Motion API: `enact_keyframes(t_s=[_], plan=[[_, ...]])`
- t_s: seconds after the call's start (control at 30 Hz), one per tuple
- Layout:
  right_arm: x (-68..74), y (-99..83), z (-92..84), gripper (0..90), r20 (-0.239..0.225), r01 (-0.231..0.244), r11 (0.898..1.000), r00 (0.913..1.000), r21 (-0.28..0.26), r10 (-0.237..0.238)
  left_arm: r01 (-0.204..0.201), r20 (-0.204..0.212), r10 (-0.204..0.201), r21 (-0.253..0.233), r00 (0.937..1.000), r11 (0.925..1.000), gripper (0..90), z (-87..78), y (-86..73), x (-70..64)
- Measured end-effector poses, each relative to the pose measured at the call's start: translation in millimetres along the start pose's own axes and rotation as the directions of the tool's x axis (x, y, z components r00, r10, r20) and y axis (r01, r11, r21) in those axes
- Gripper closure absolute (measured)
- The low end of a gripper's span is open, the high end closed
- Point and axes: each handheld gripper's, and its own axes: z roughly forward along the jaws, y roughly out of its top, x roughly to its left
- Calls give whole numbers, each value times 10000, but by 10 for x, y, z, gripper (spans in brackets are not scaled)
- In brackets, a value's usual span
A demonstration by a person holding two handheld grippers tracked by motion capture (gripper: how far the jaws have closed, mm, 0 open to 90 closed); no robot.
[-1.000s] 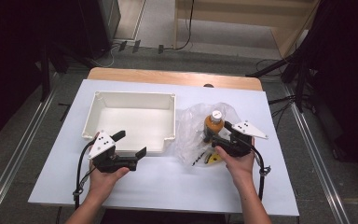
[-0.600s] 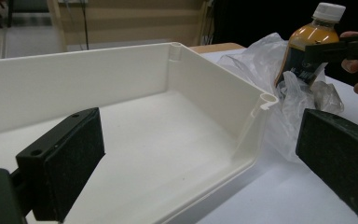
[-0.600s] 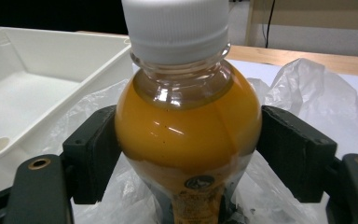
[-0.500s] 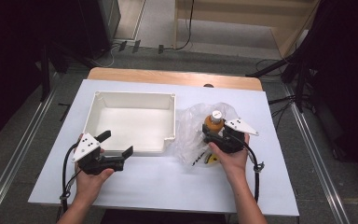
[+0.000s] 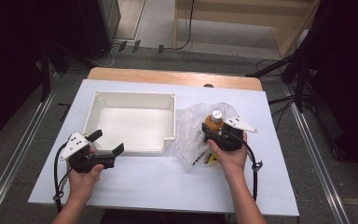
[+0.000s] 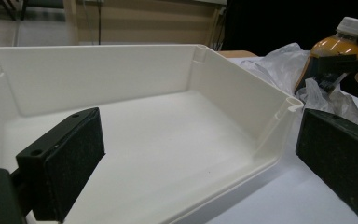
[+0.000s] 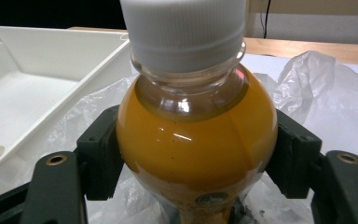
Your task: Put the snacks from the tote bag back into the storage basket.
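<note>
We see the right gripper (image 5: 213, 132), jaws just closing, pressed on the orange-filled, white-capped plastic bottle (image 7: 196, 140), upright in the crumpled clear plastic bag (image 5: 193, 135) right of the white rectangular plastic tray (image 5: 103, 101). The left gripper (image 5: 108, 141), open and empty, has shifted leftward along the tray's near rim; bare white tabletop (image 5: 168, 182) lies nearer us.

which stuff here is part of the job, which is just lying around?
In the job:
- bottle, orange drink, white cap, right gripper closed on it
- plastic bag under and around it
- white tray
- left gripper, jaws open by the tray

Lying about:
- cables on the floor
- wooden board behind the table
</note>
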Motion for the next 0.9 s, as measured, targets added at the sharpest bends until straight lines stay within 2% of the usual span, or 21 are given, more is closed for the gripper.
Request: enact_keyframes(t_s=[0.1, 0.33, 0.57, 0.9], plan=[[-11, 28, -16, 311, -1, -245, 9996, 9997, 115, 245, 17, 74, -17, -23, 10000, 10000, 11, -8, 2, 2], [28, 111, -104, 310, 138, 75, 9999, 9999, 88, -76, 14, 141, -13, -37, 9999, 10000, 11, -13, 2, 1], [26, 170, -166, 310, 65, 107, 9999, 9999, 48, -107, 119, 71, -118, -167, 9999, 9998, 11, -35, 13, 42], [56, 291, -286, 309, 42, 302, 9994, 9995, -162, -301, 156, 158, -155, -65, 9998, 9999, 11, -20, 2, 47]])
